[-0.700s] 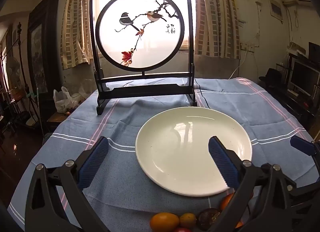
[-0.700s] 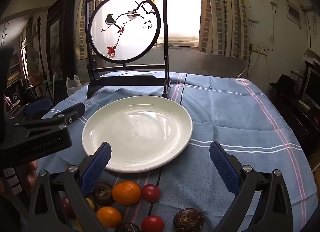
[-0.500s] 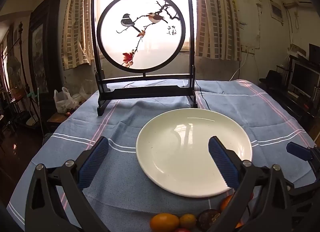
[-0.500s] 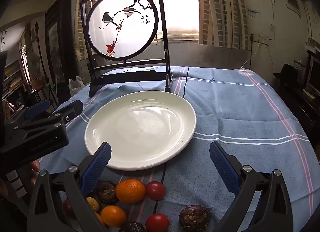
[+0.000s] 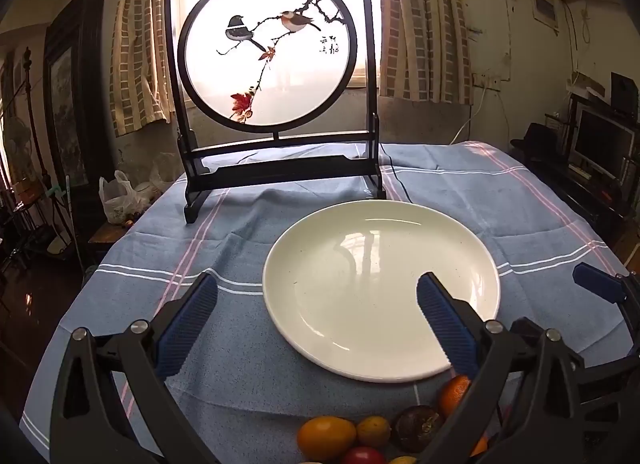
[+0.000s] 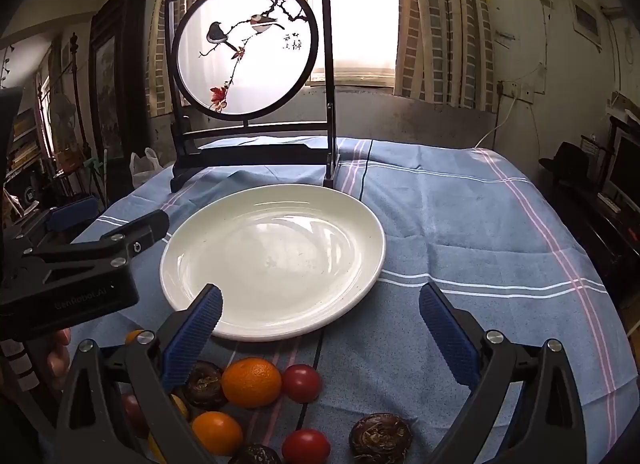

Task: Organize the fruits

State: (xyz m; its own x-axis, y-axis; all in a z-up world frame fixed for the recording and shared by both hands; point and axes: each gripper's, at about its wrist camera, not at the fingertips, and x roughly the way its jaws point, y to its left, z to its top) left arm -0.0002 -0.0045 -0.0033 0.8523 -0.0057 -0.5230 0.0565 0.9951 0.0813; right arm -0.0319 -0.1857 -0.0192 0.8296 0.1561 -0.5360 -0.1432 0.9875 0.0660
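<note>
An empty white plate (image 5: 380, 288) (image 6: 276, 260) lies on the blue striped tablecloth (image 6: 460, 223). Loose fruits lie in front of it: oranges (image 6: 251, 382) (image 5: 326, 436), red tomatoes (image 6: 301, 382), dark wrinkled passion fruits (image 6: 380, 438) (image 5: 418, 427) and small yellow fruits (image 5: 373, 430). My left gripper (image 5: 318, 316) is open and empty, held above the cloth left of the plate's near rim. My right gripper (image 6: 320, 328) is open and empty, above the fruits and the plate's near edge. The left gripper's body (image 6: 80, 260) shows at the left of the right wrist view.
A black-framed round screen painted with birds (image 5: 272, 63) (image 6: 248, 51) stands at the table's far side behind the plate. A cable (image 6: 362, 171) runs past its foot. The table drops off at left (image 5: 60, 304) and right, with furniture beyond.
Both grippers have shifted slightly. In the right wrist view the plate and fruits sit a little higher and closer. Both stay open.
</note>
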